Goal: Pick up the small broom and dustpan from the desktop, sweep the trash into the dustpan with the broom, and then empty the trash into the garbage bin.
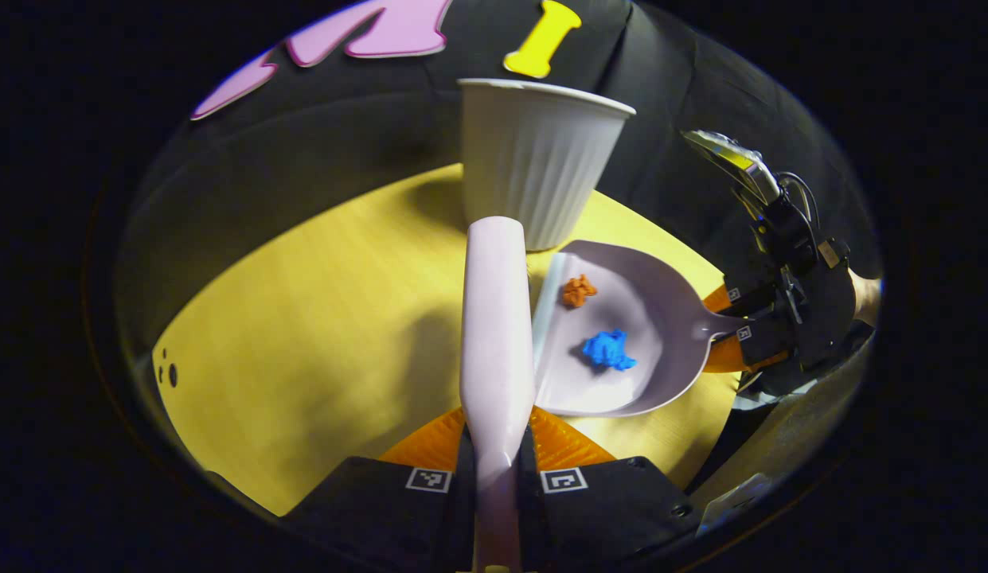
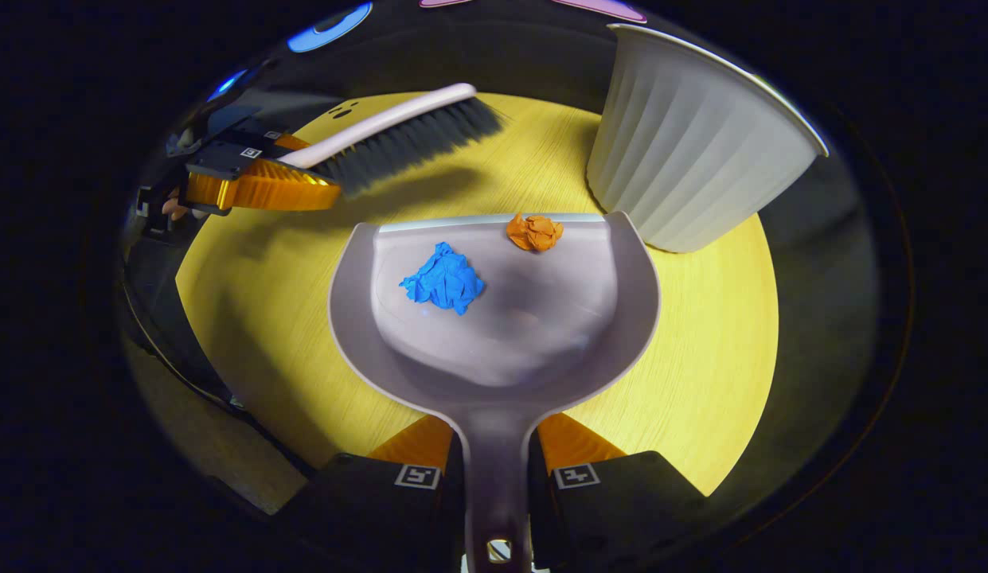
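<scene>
on the dustpan (image 2: 501, 334) blue scrap (image 2: 443, 278), right tool (image 2: 494, 446) clamps its handle, left tool (image 1: 497, 446) clamps broom (image 1: 496, 334), bristles (image 2: 406, 147) in right gripper view

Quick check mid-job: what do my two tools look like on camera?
Both the left tool and right tool have black blocky bodies, ribbed fingers, and small square black-and-white markers. Thin black cables loop over the right tool's body.

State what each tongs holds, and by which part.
Left tongs: the broom, gripped by its handle. Right tongs: the dustpan, gripped by its handle.
</scene>
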### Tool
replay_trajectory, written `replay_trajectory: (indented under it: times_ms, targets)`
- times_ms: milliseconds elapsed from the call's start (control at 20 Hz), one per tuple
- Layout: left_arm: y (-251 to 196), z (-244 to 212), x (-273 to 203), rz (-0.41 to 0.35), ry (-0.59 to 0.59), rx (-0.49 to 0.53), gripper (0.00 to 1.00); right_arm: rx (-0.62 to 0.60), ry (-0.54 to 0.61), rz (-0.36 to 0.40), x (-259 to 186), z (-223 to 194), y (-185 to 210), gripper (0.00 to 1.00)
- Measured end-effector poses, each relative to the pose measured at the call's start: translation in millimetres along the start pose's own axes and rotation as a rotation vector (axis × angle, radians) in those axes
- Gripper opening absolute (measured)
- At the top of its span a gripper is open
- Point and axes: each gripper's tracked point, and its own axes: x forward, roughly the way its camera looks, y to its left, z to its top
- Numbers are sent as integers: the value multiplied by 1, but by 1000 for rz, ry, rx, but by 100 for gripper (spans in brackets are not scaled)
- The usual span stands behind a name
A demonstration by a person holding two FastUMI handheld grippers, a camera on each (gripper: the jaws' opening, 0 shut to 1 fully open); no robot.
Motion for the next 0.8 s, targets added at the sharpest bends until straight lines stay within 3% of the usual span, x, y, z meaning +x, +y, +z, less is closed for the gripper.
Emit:
replay_trajectory:
  times_ms: [150,250,550,700,800]
  targets:
    - [32,-15,-34,95,-50,-95,26,82,-6,-23,-33,5,7,40]
    - [45,-27,-52,146,-59,-135,27,150,-16,-40,-64,15,3,37]
    - [57,-70,-66,154,-24,-195,26,291,-108,-113,-178,49,-26,37]
    - [51,-79,-67,130,-26,-243,24,305,-137,-174,-215,76,-55,40]
    - [49,-83,-67,122,-23,-262,24,296,-140,-229,-225,95,-83,37]
